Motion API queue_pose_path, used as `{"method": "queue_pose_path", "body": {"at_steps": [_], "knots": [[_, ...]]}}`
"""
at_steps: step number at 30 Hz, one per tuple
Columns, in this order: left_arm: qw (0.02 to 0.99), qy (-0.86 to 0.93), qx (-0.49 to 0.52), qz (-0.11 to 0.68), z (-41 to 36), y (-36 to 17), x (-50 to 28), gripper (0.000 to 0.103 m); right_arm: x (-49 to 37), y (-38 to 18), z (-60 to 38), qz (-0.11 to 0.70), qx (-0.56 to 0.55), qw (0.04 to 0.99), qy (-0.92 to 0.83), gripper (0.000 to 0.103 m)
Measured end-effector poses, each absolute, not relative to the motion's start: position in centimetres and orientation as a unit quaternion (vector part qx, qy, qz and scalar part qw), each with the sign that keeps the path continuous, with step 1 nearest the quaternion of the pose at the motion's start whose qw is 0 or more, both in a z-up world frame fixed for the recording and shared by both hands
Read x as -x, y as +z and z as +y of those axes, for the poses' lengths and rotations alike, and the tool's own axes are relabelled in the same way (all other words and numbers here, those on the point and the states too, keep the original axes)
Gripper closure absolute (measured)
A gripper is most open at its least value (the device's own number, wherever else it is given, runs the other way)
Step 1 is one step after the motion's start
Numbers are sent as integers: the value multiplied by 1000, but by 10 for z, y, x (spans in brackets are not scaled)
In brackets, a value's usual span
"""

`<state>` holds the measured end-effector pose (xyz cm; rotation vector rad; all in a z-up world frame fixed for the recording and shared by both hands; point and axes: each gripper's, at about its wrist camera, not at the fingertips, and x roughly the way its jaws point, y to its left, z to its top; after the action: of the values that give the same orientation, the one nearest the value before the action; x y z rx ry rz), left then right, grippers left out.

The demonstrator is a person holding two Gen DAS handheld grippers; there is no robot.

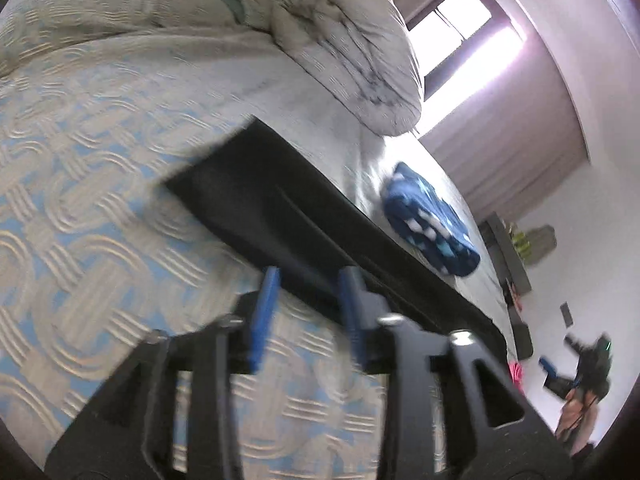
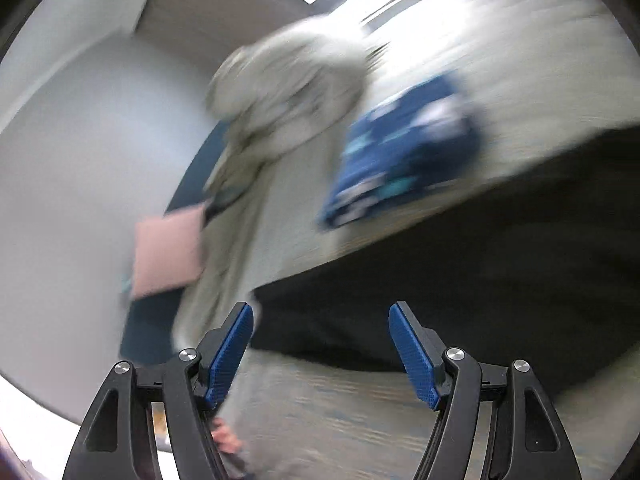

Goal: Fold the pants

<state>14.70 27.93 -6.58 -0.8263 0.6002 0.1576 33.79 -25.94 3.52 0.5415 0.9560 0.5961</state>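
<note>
Both hand-held grippers, left (image 1: 308,276) and right (image 2: 322,312), gape over smooth black pants (image 1: 280,208).

Bed (image 1: 100,168), quilted cover in blue and cream. Bunched beige duvet (image 1: 352,48) lay along its far edge; blue patterned bundle (image 1: 430,220) sat near its window-side edge. Pink cushion (image 2: 168,252) stood beyond duvet. Curtained window (image 1: 460,36) behind.

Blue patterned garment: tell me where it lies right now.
The blue patterned garment lies on the bed, beyond the black pants and below the crumpled grey blanket, toward the window side in the left wrist view.
</note>
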Motion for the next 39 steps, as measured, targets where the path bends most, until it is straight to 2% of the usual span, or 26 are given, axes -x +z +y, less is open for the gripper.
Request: {"method": "queue_pose_path", "body": {"at_steps": [1,4,8,12,17,21,22,23,24,25,27,31,33,35,37,39], "knots": [[871,66,391,289,268,-63,-153,51,-336,29,-284,443,-266,816,258,31],[871,61,379,305,249,-59,-166,45,-326,-7,-357,444,-312,819,186,30],[875,57,347,333,225,-60,-188,41,-316,-41,-392,448,-304,827,152,30],[873,63,326,359,215,-69,-211,41,-323,-55,-371,441,-294,825,196,30],[877,91,300,364,217,-76,-224,41,-332,-43,-300,420,-243,828,282,30],[867,139,262,400,230,-93,-234,41,-346,-61,-241,442,-204,808,332,30],[858,156,253,418,238,-102,-232,51,-353,-72,-232,454,-193,808,321,30],[859,162,244,420,243,-104,-229,68,-359,-85,-230,470,-179,813,293,31],[860,171,231,423,246,-105,-225,74,-365,-95,-230,479,-170,817,271,38],[857,191,210,430,252,-105,-219,76,-365,-101,-234,470,-169,825,262,47],[846,228,202,438,265,-107,-213,68,-361,-104,-242,453,-144,845,246,69],[842,238,208,438,289,-108,-204,70,-363,-107,-254,454,-170,840,245,72],[838,270,175,442,294,-106,-204,66,-364,-105,-248,453,-164,843,242,72],[834,270,178,447,303,-107,-202,57,-364,-104,-248,453,-152,846,238,72],[831,273,182,449,307,-105,-199,58,-366,-103,-248,453,-151,846,237,73],[831,266,225,433,308,-95,-194,64,-366,-104,-250,454,-155,846,235,74]]}}
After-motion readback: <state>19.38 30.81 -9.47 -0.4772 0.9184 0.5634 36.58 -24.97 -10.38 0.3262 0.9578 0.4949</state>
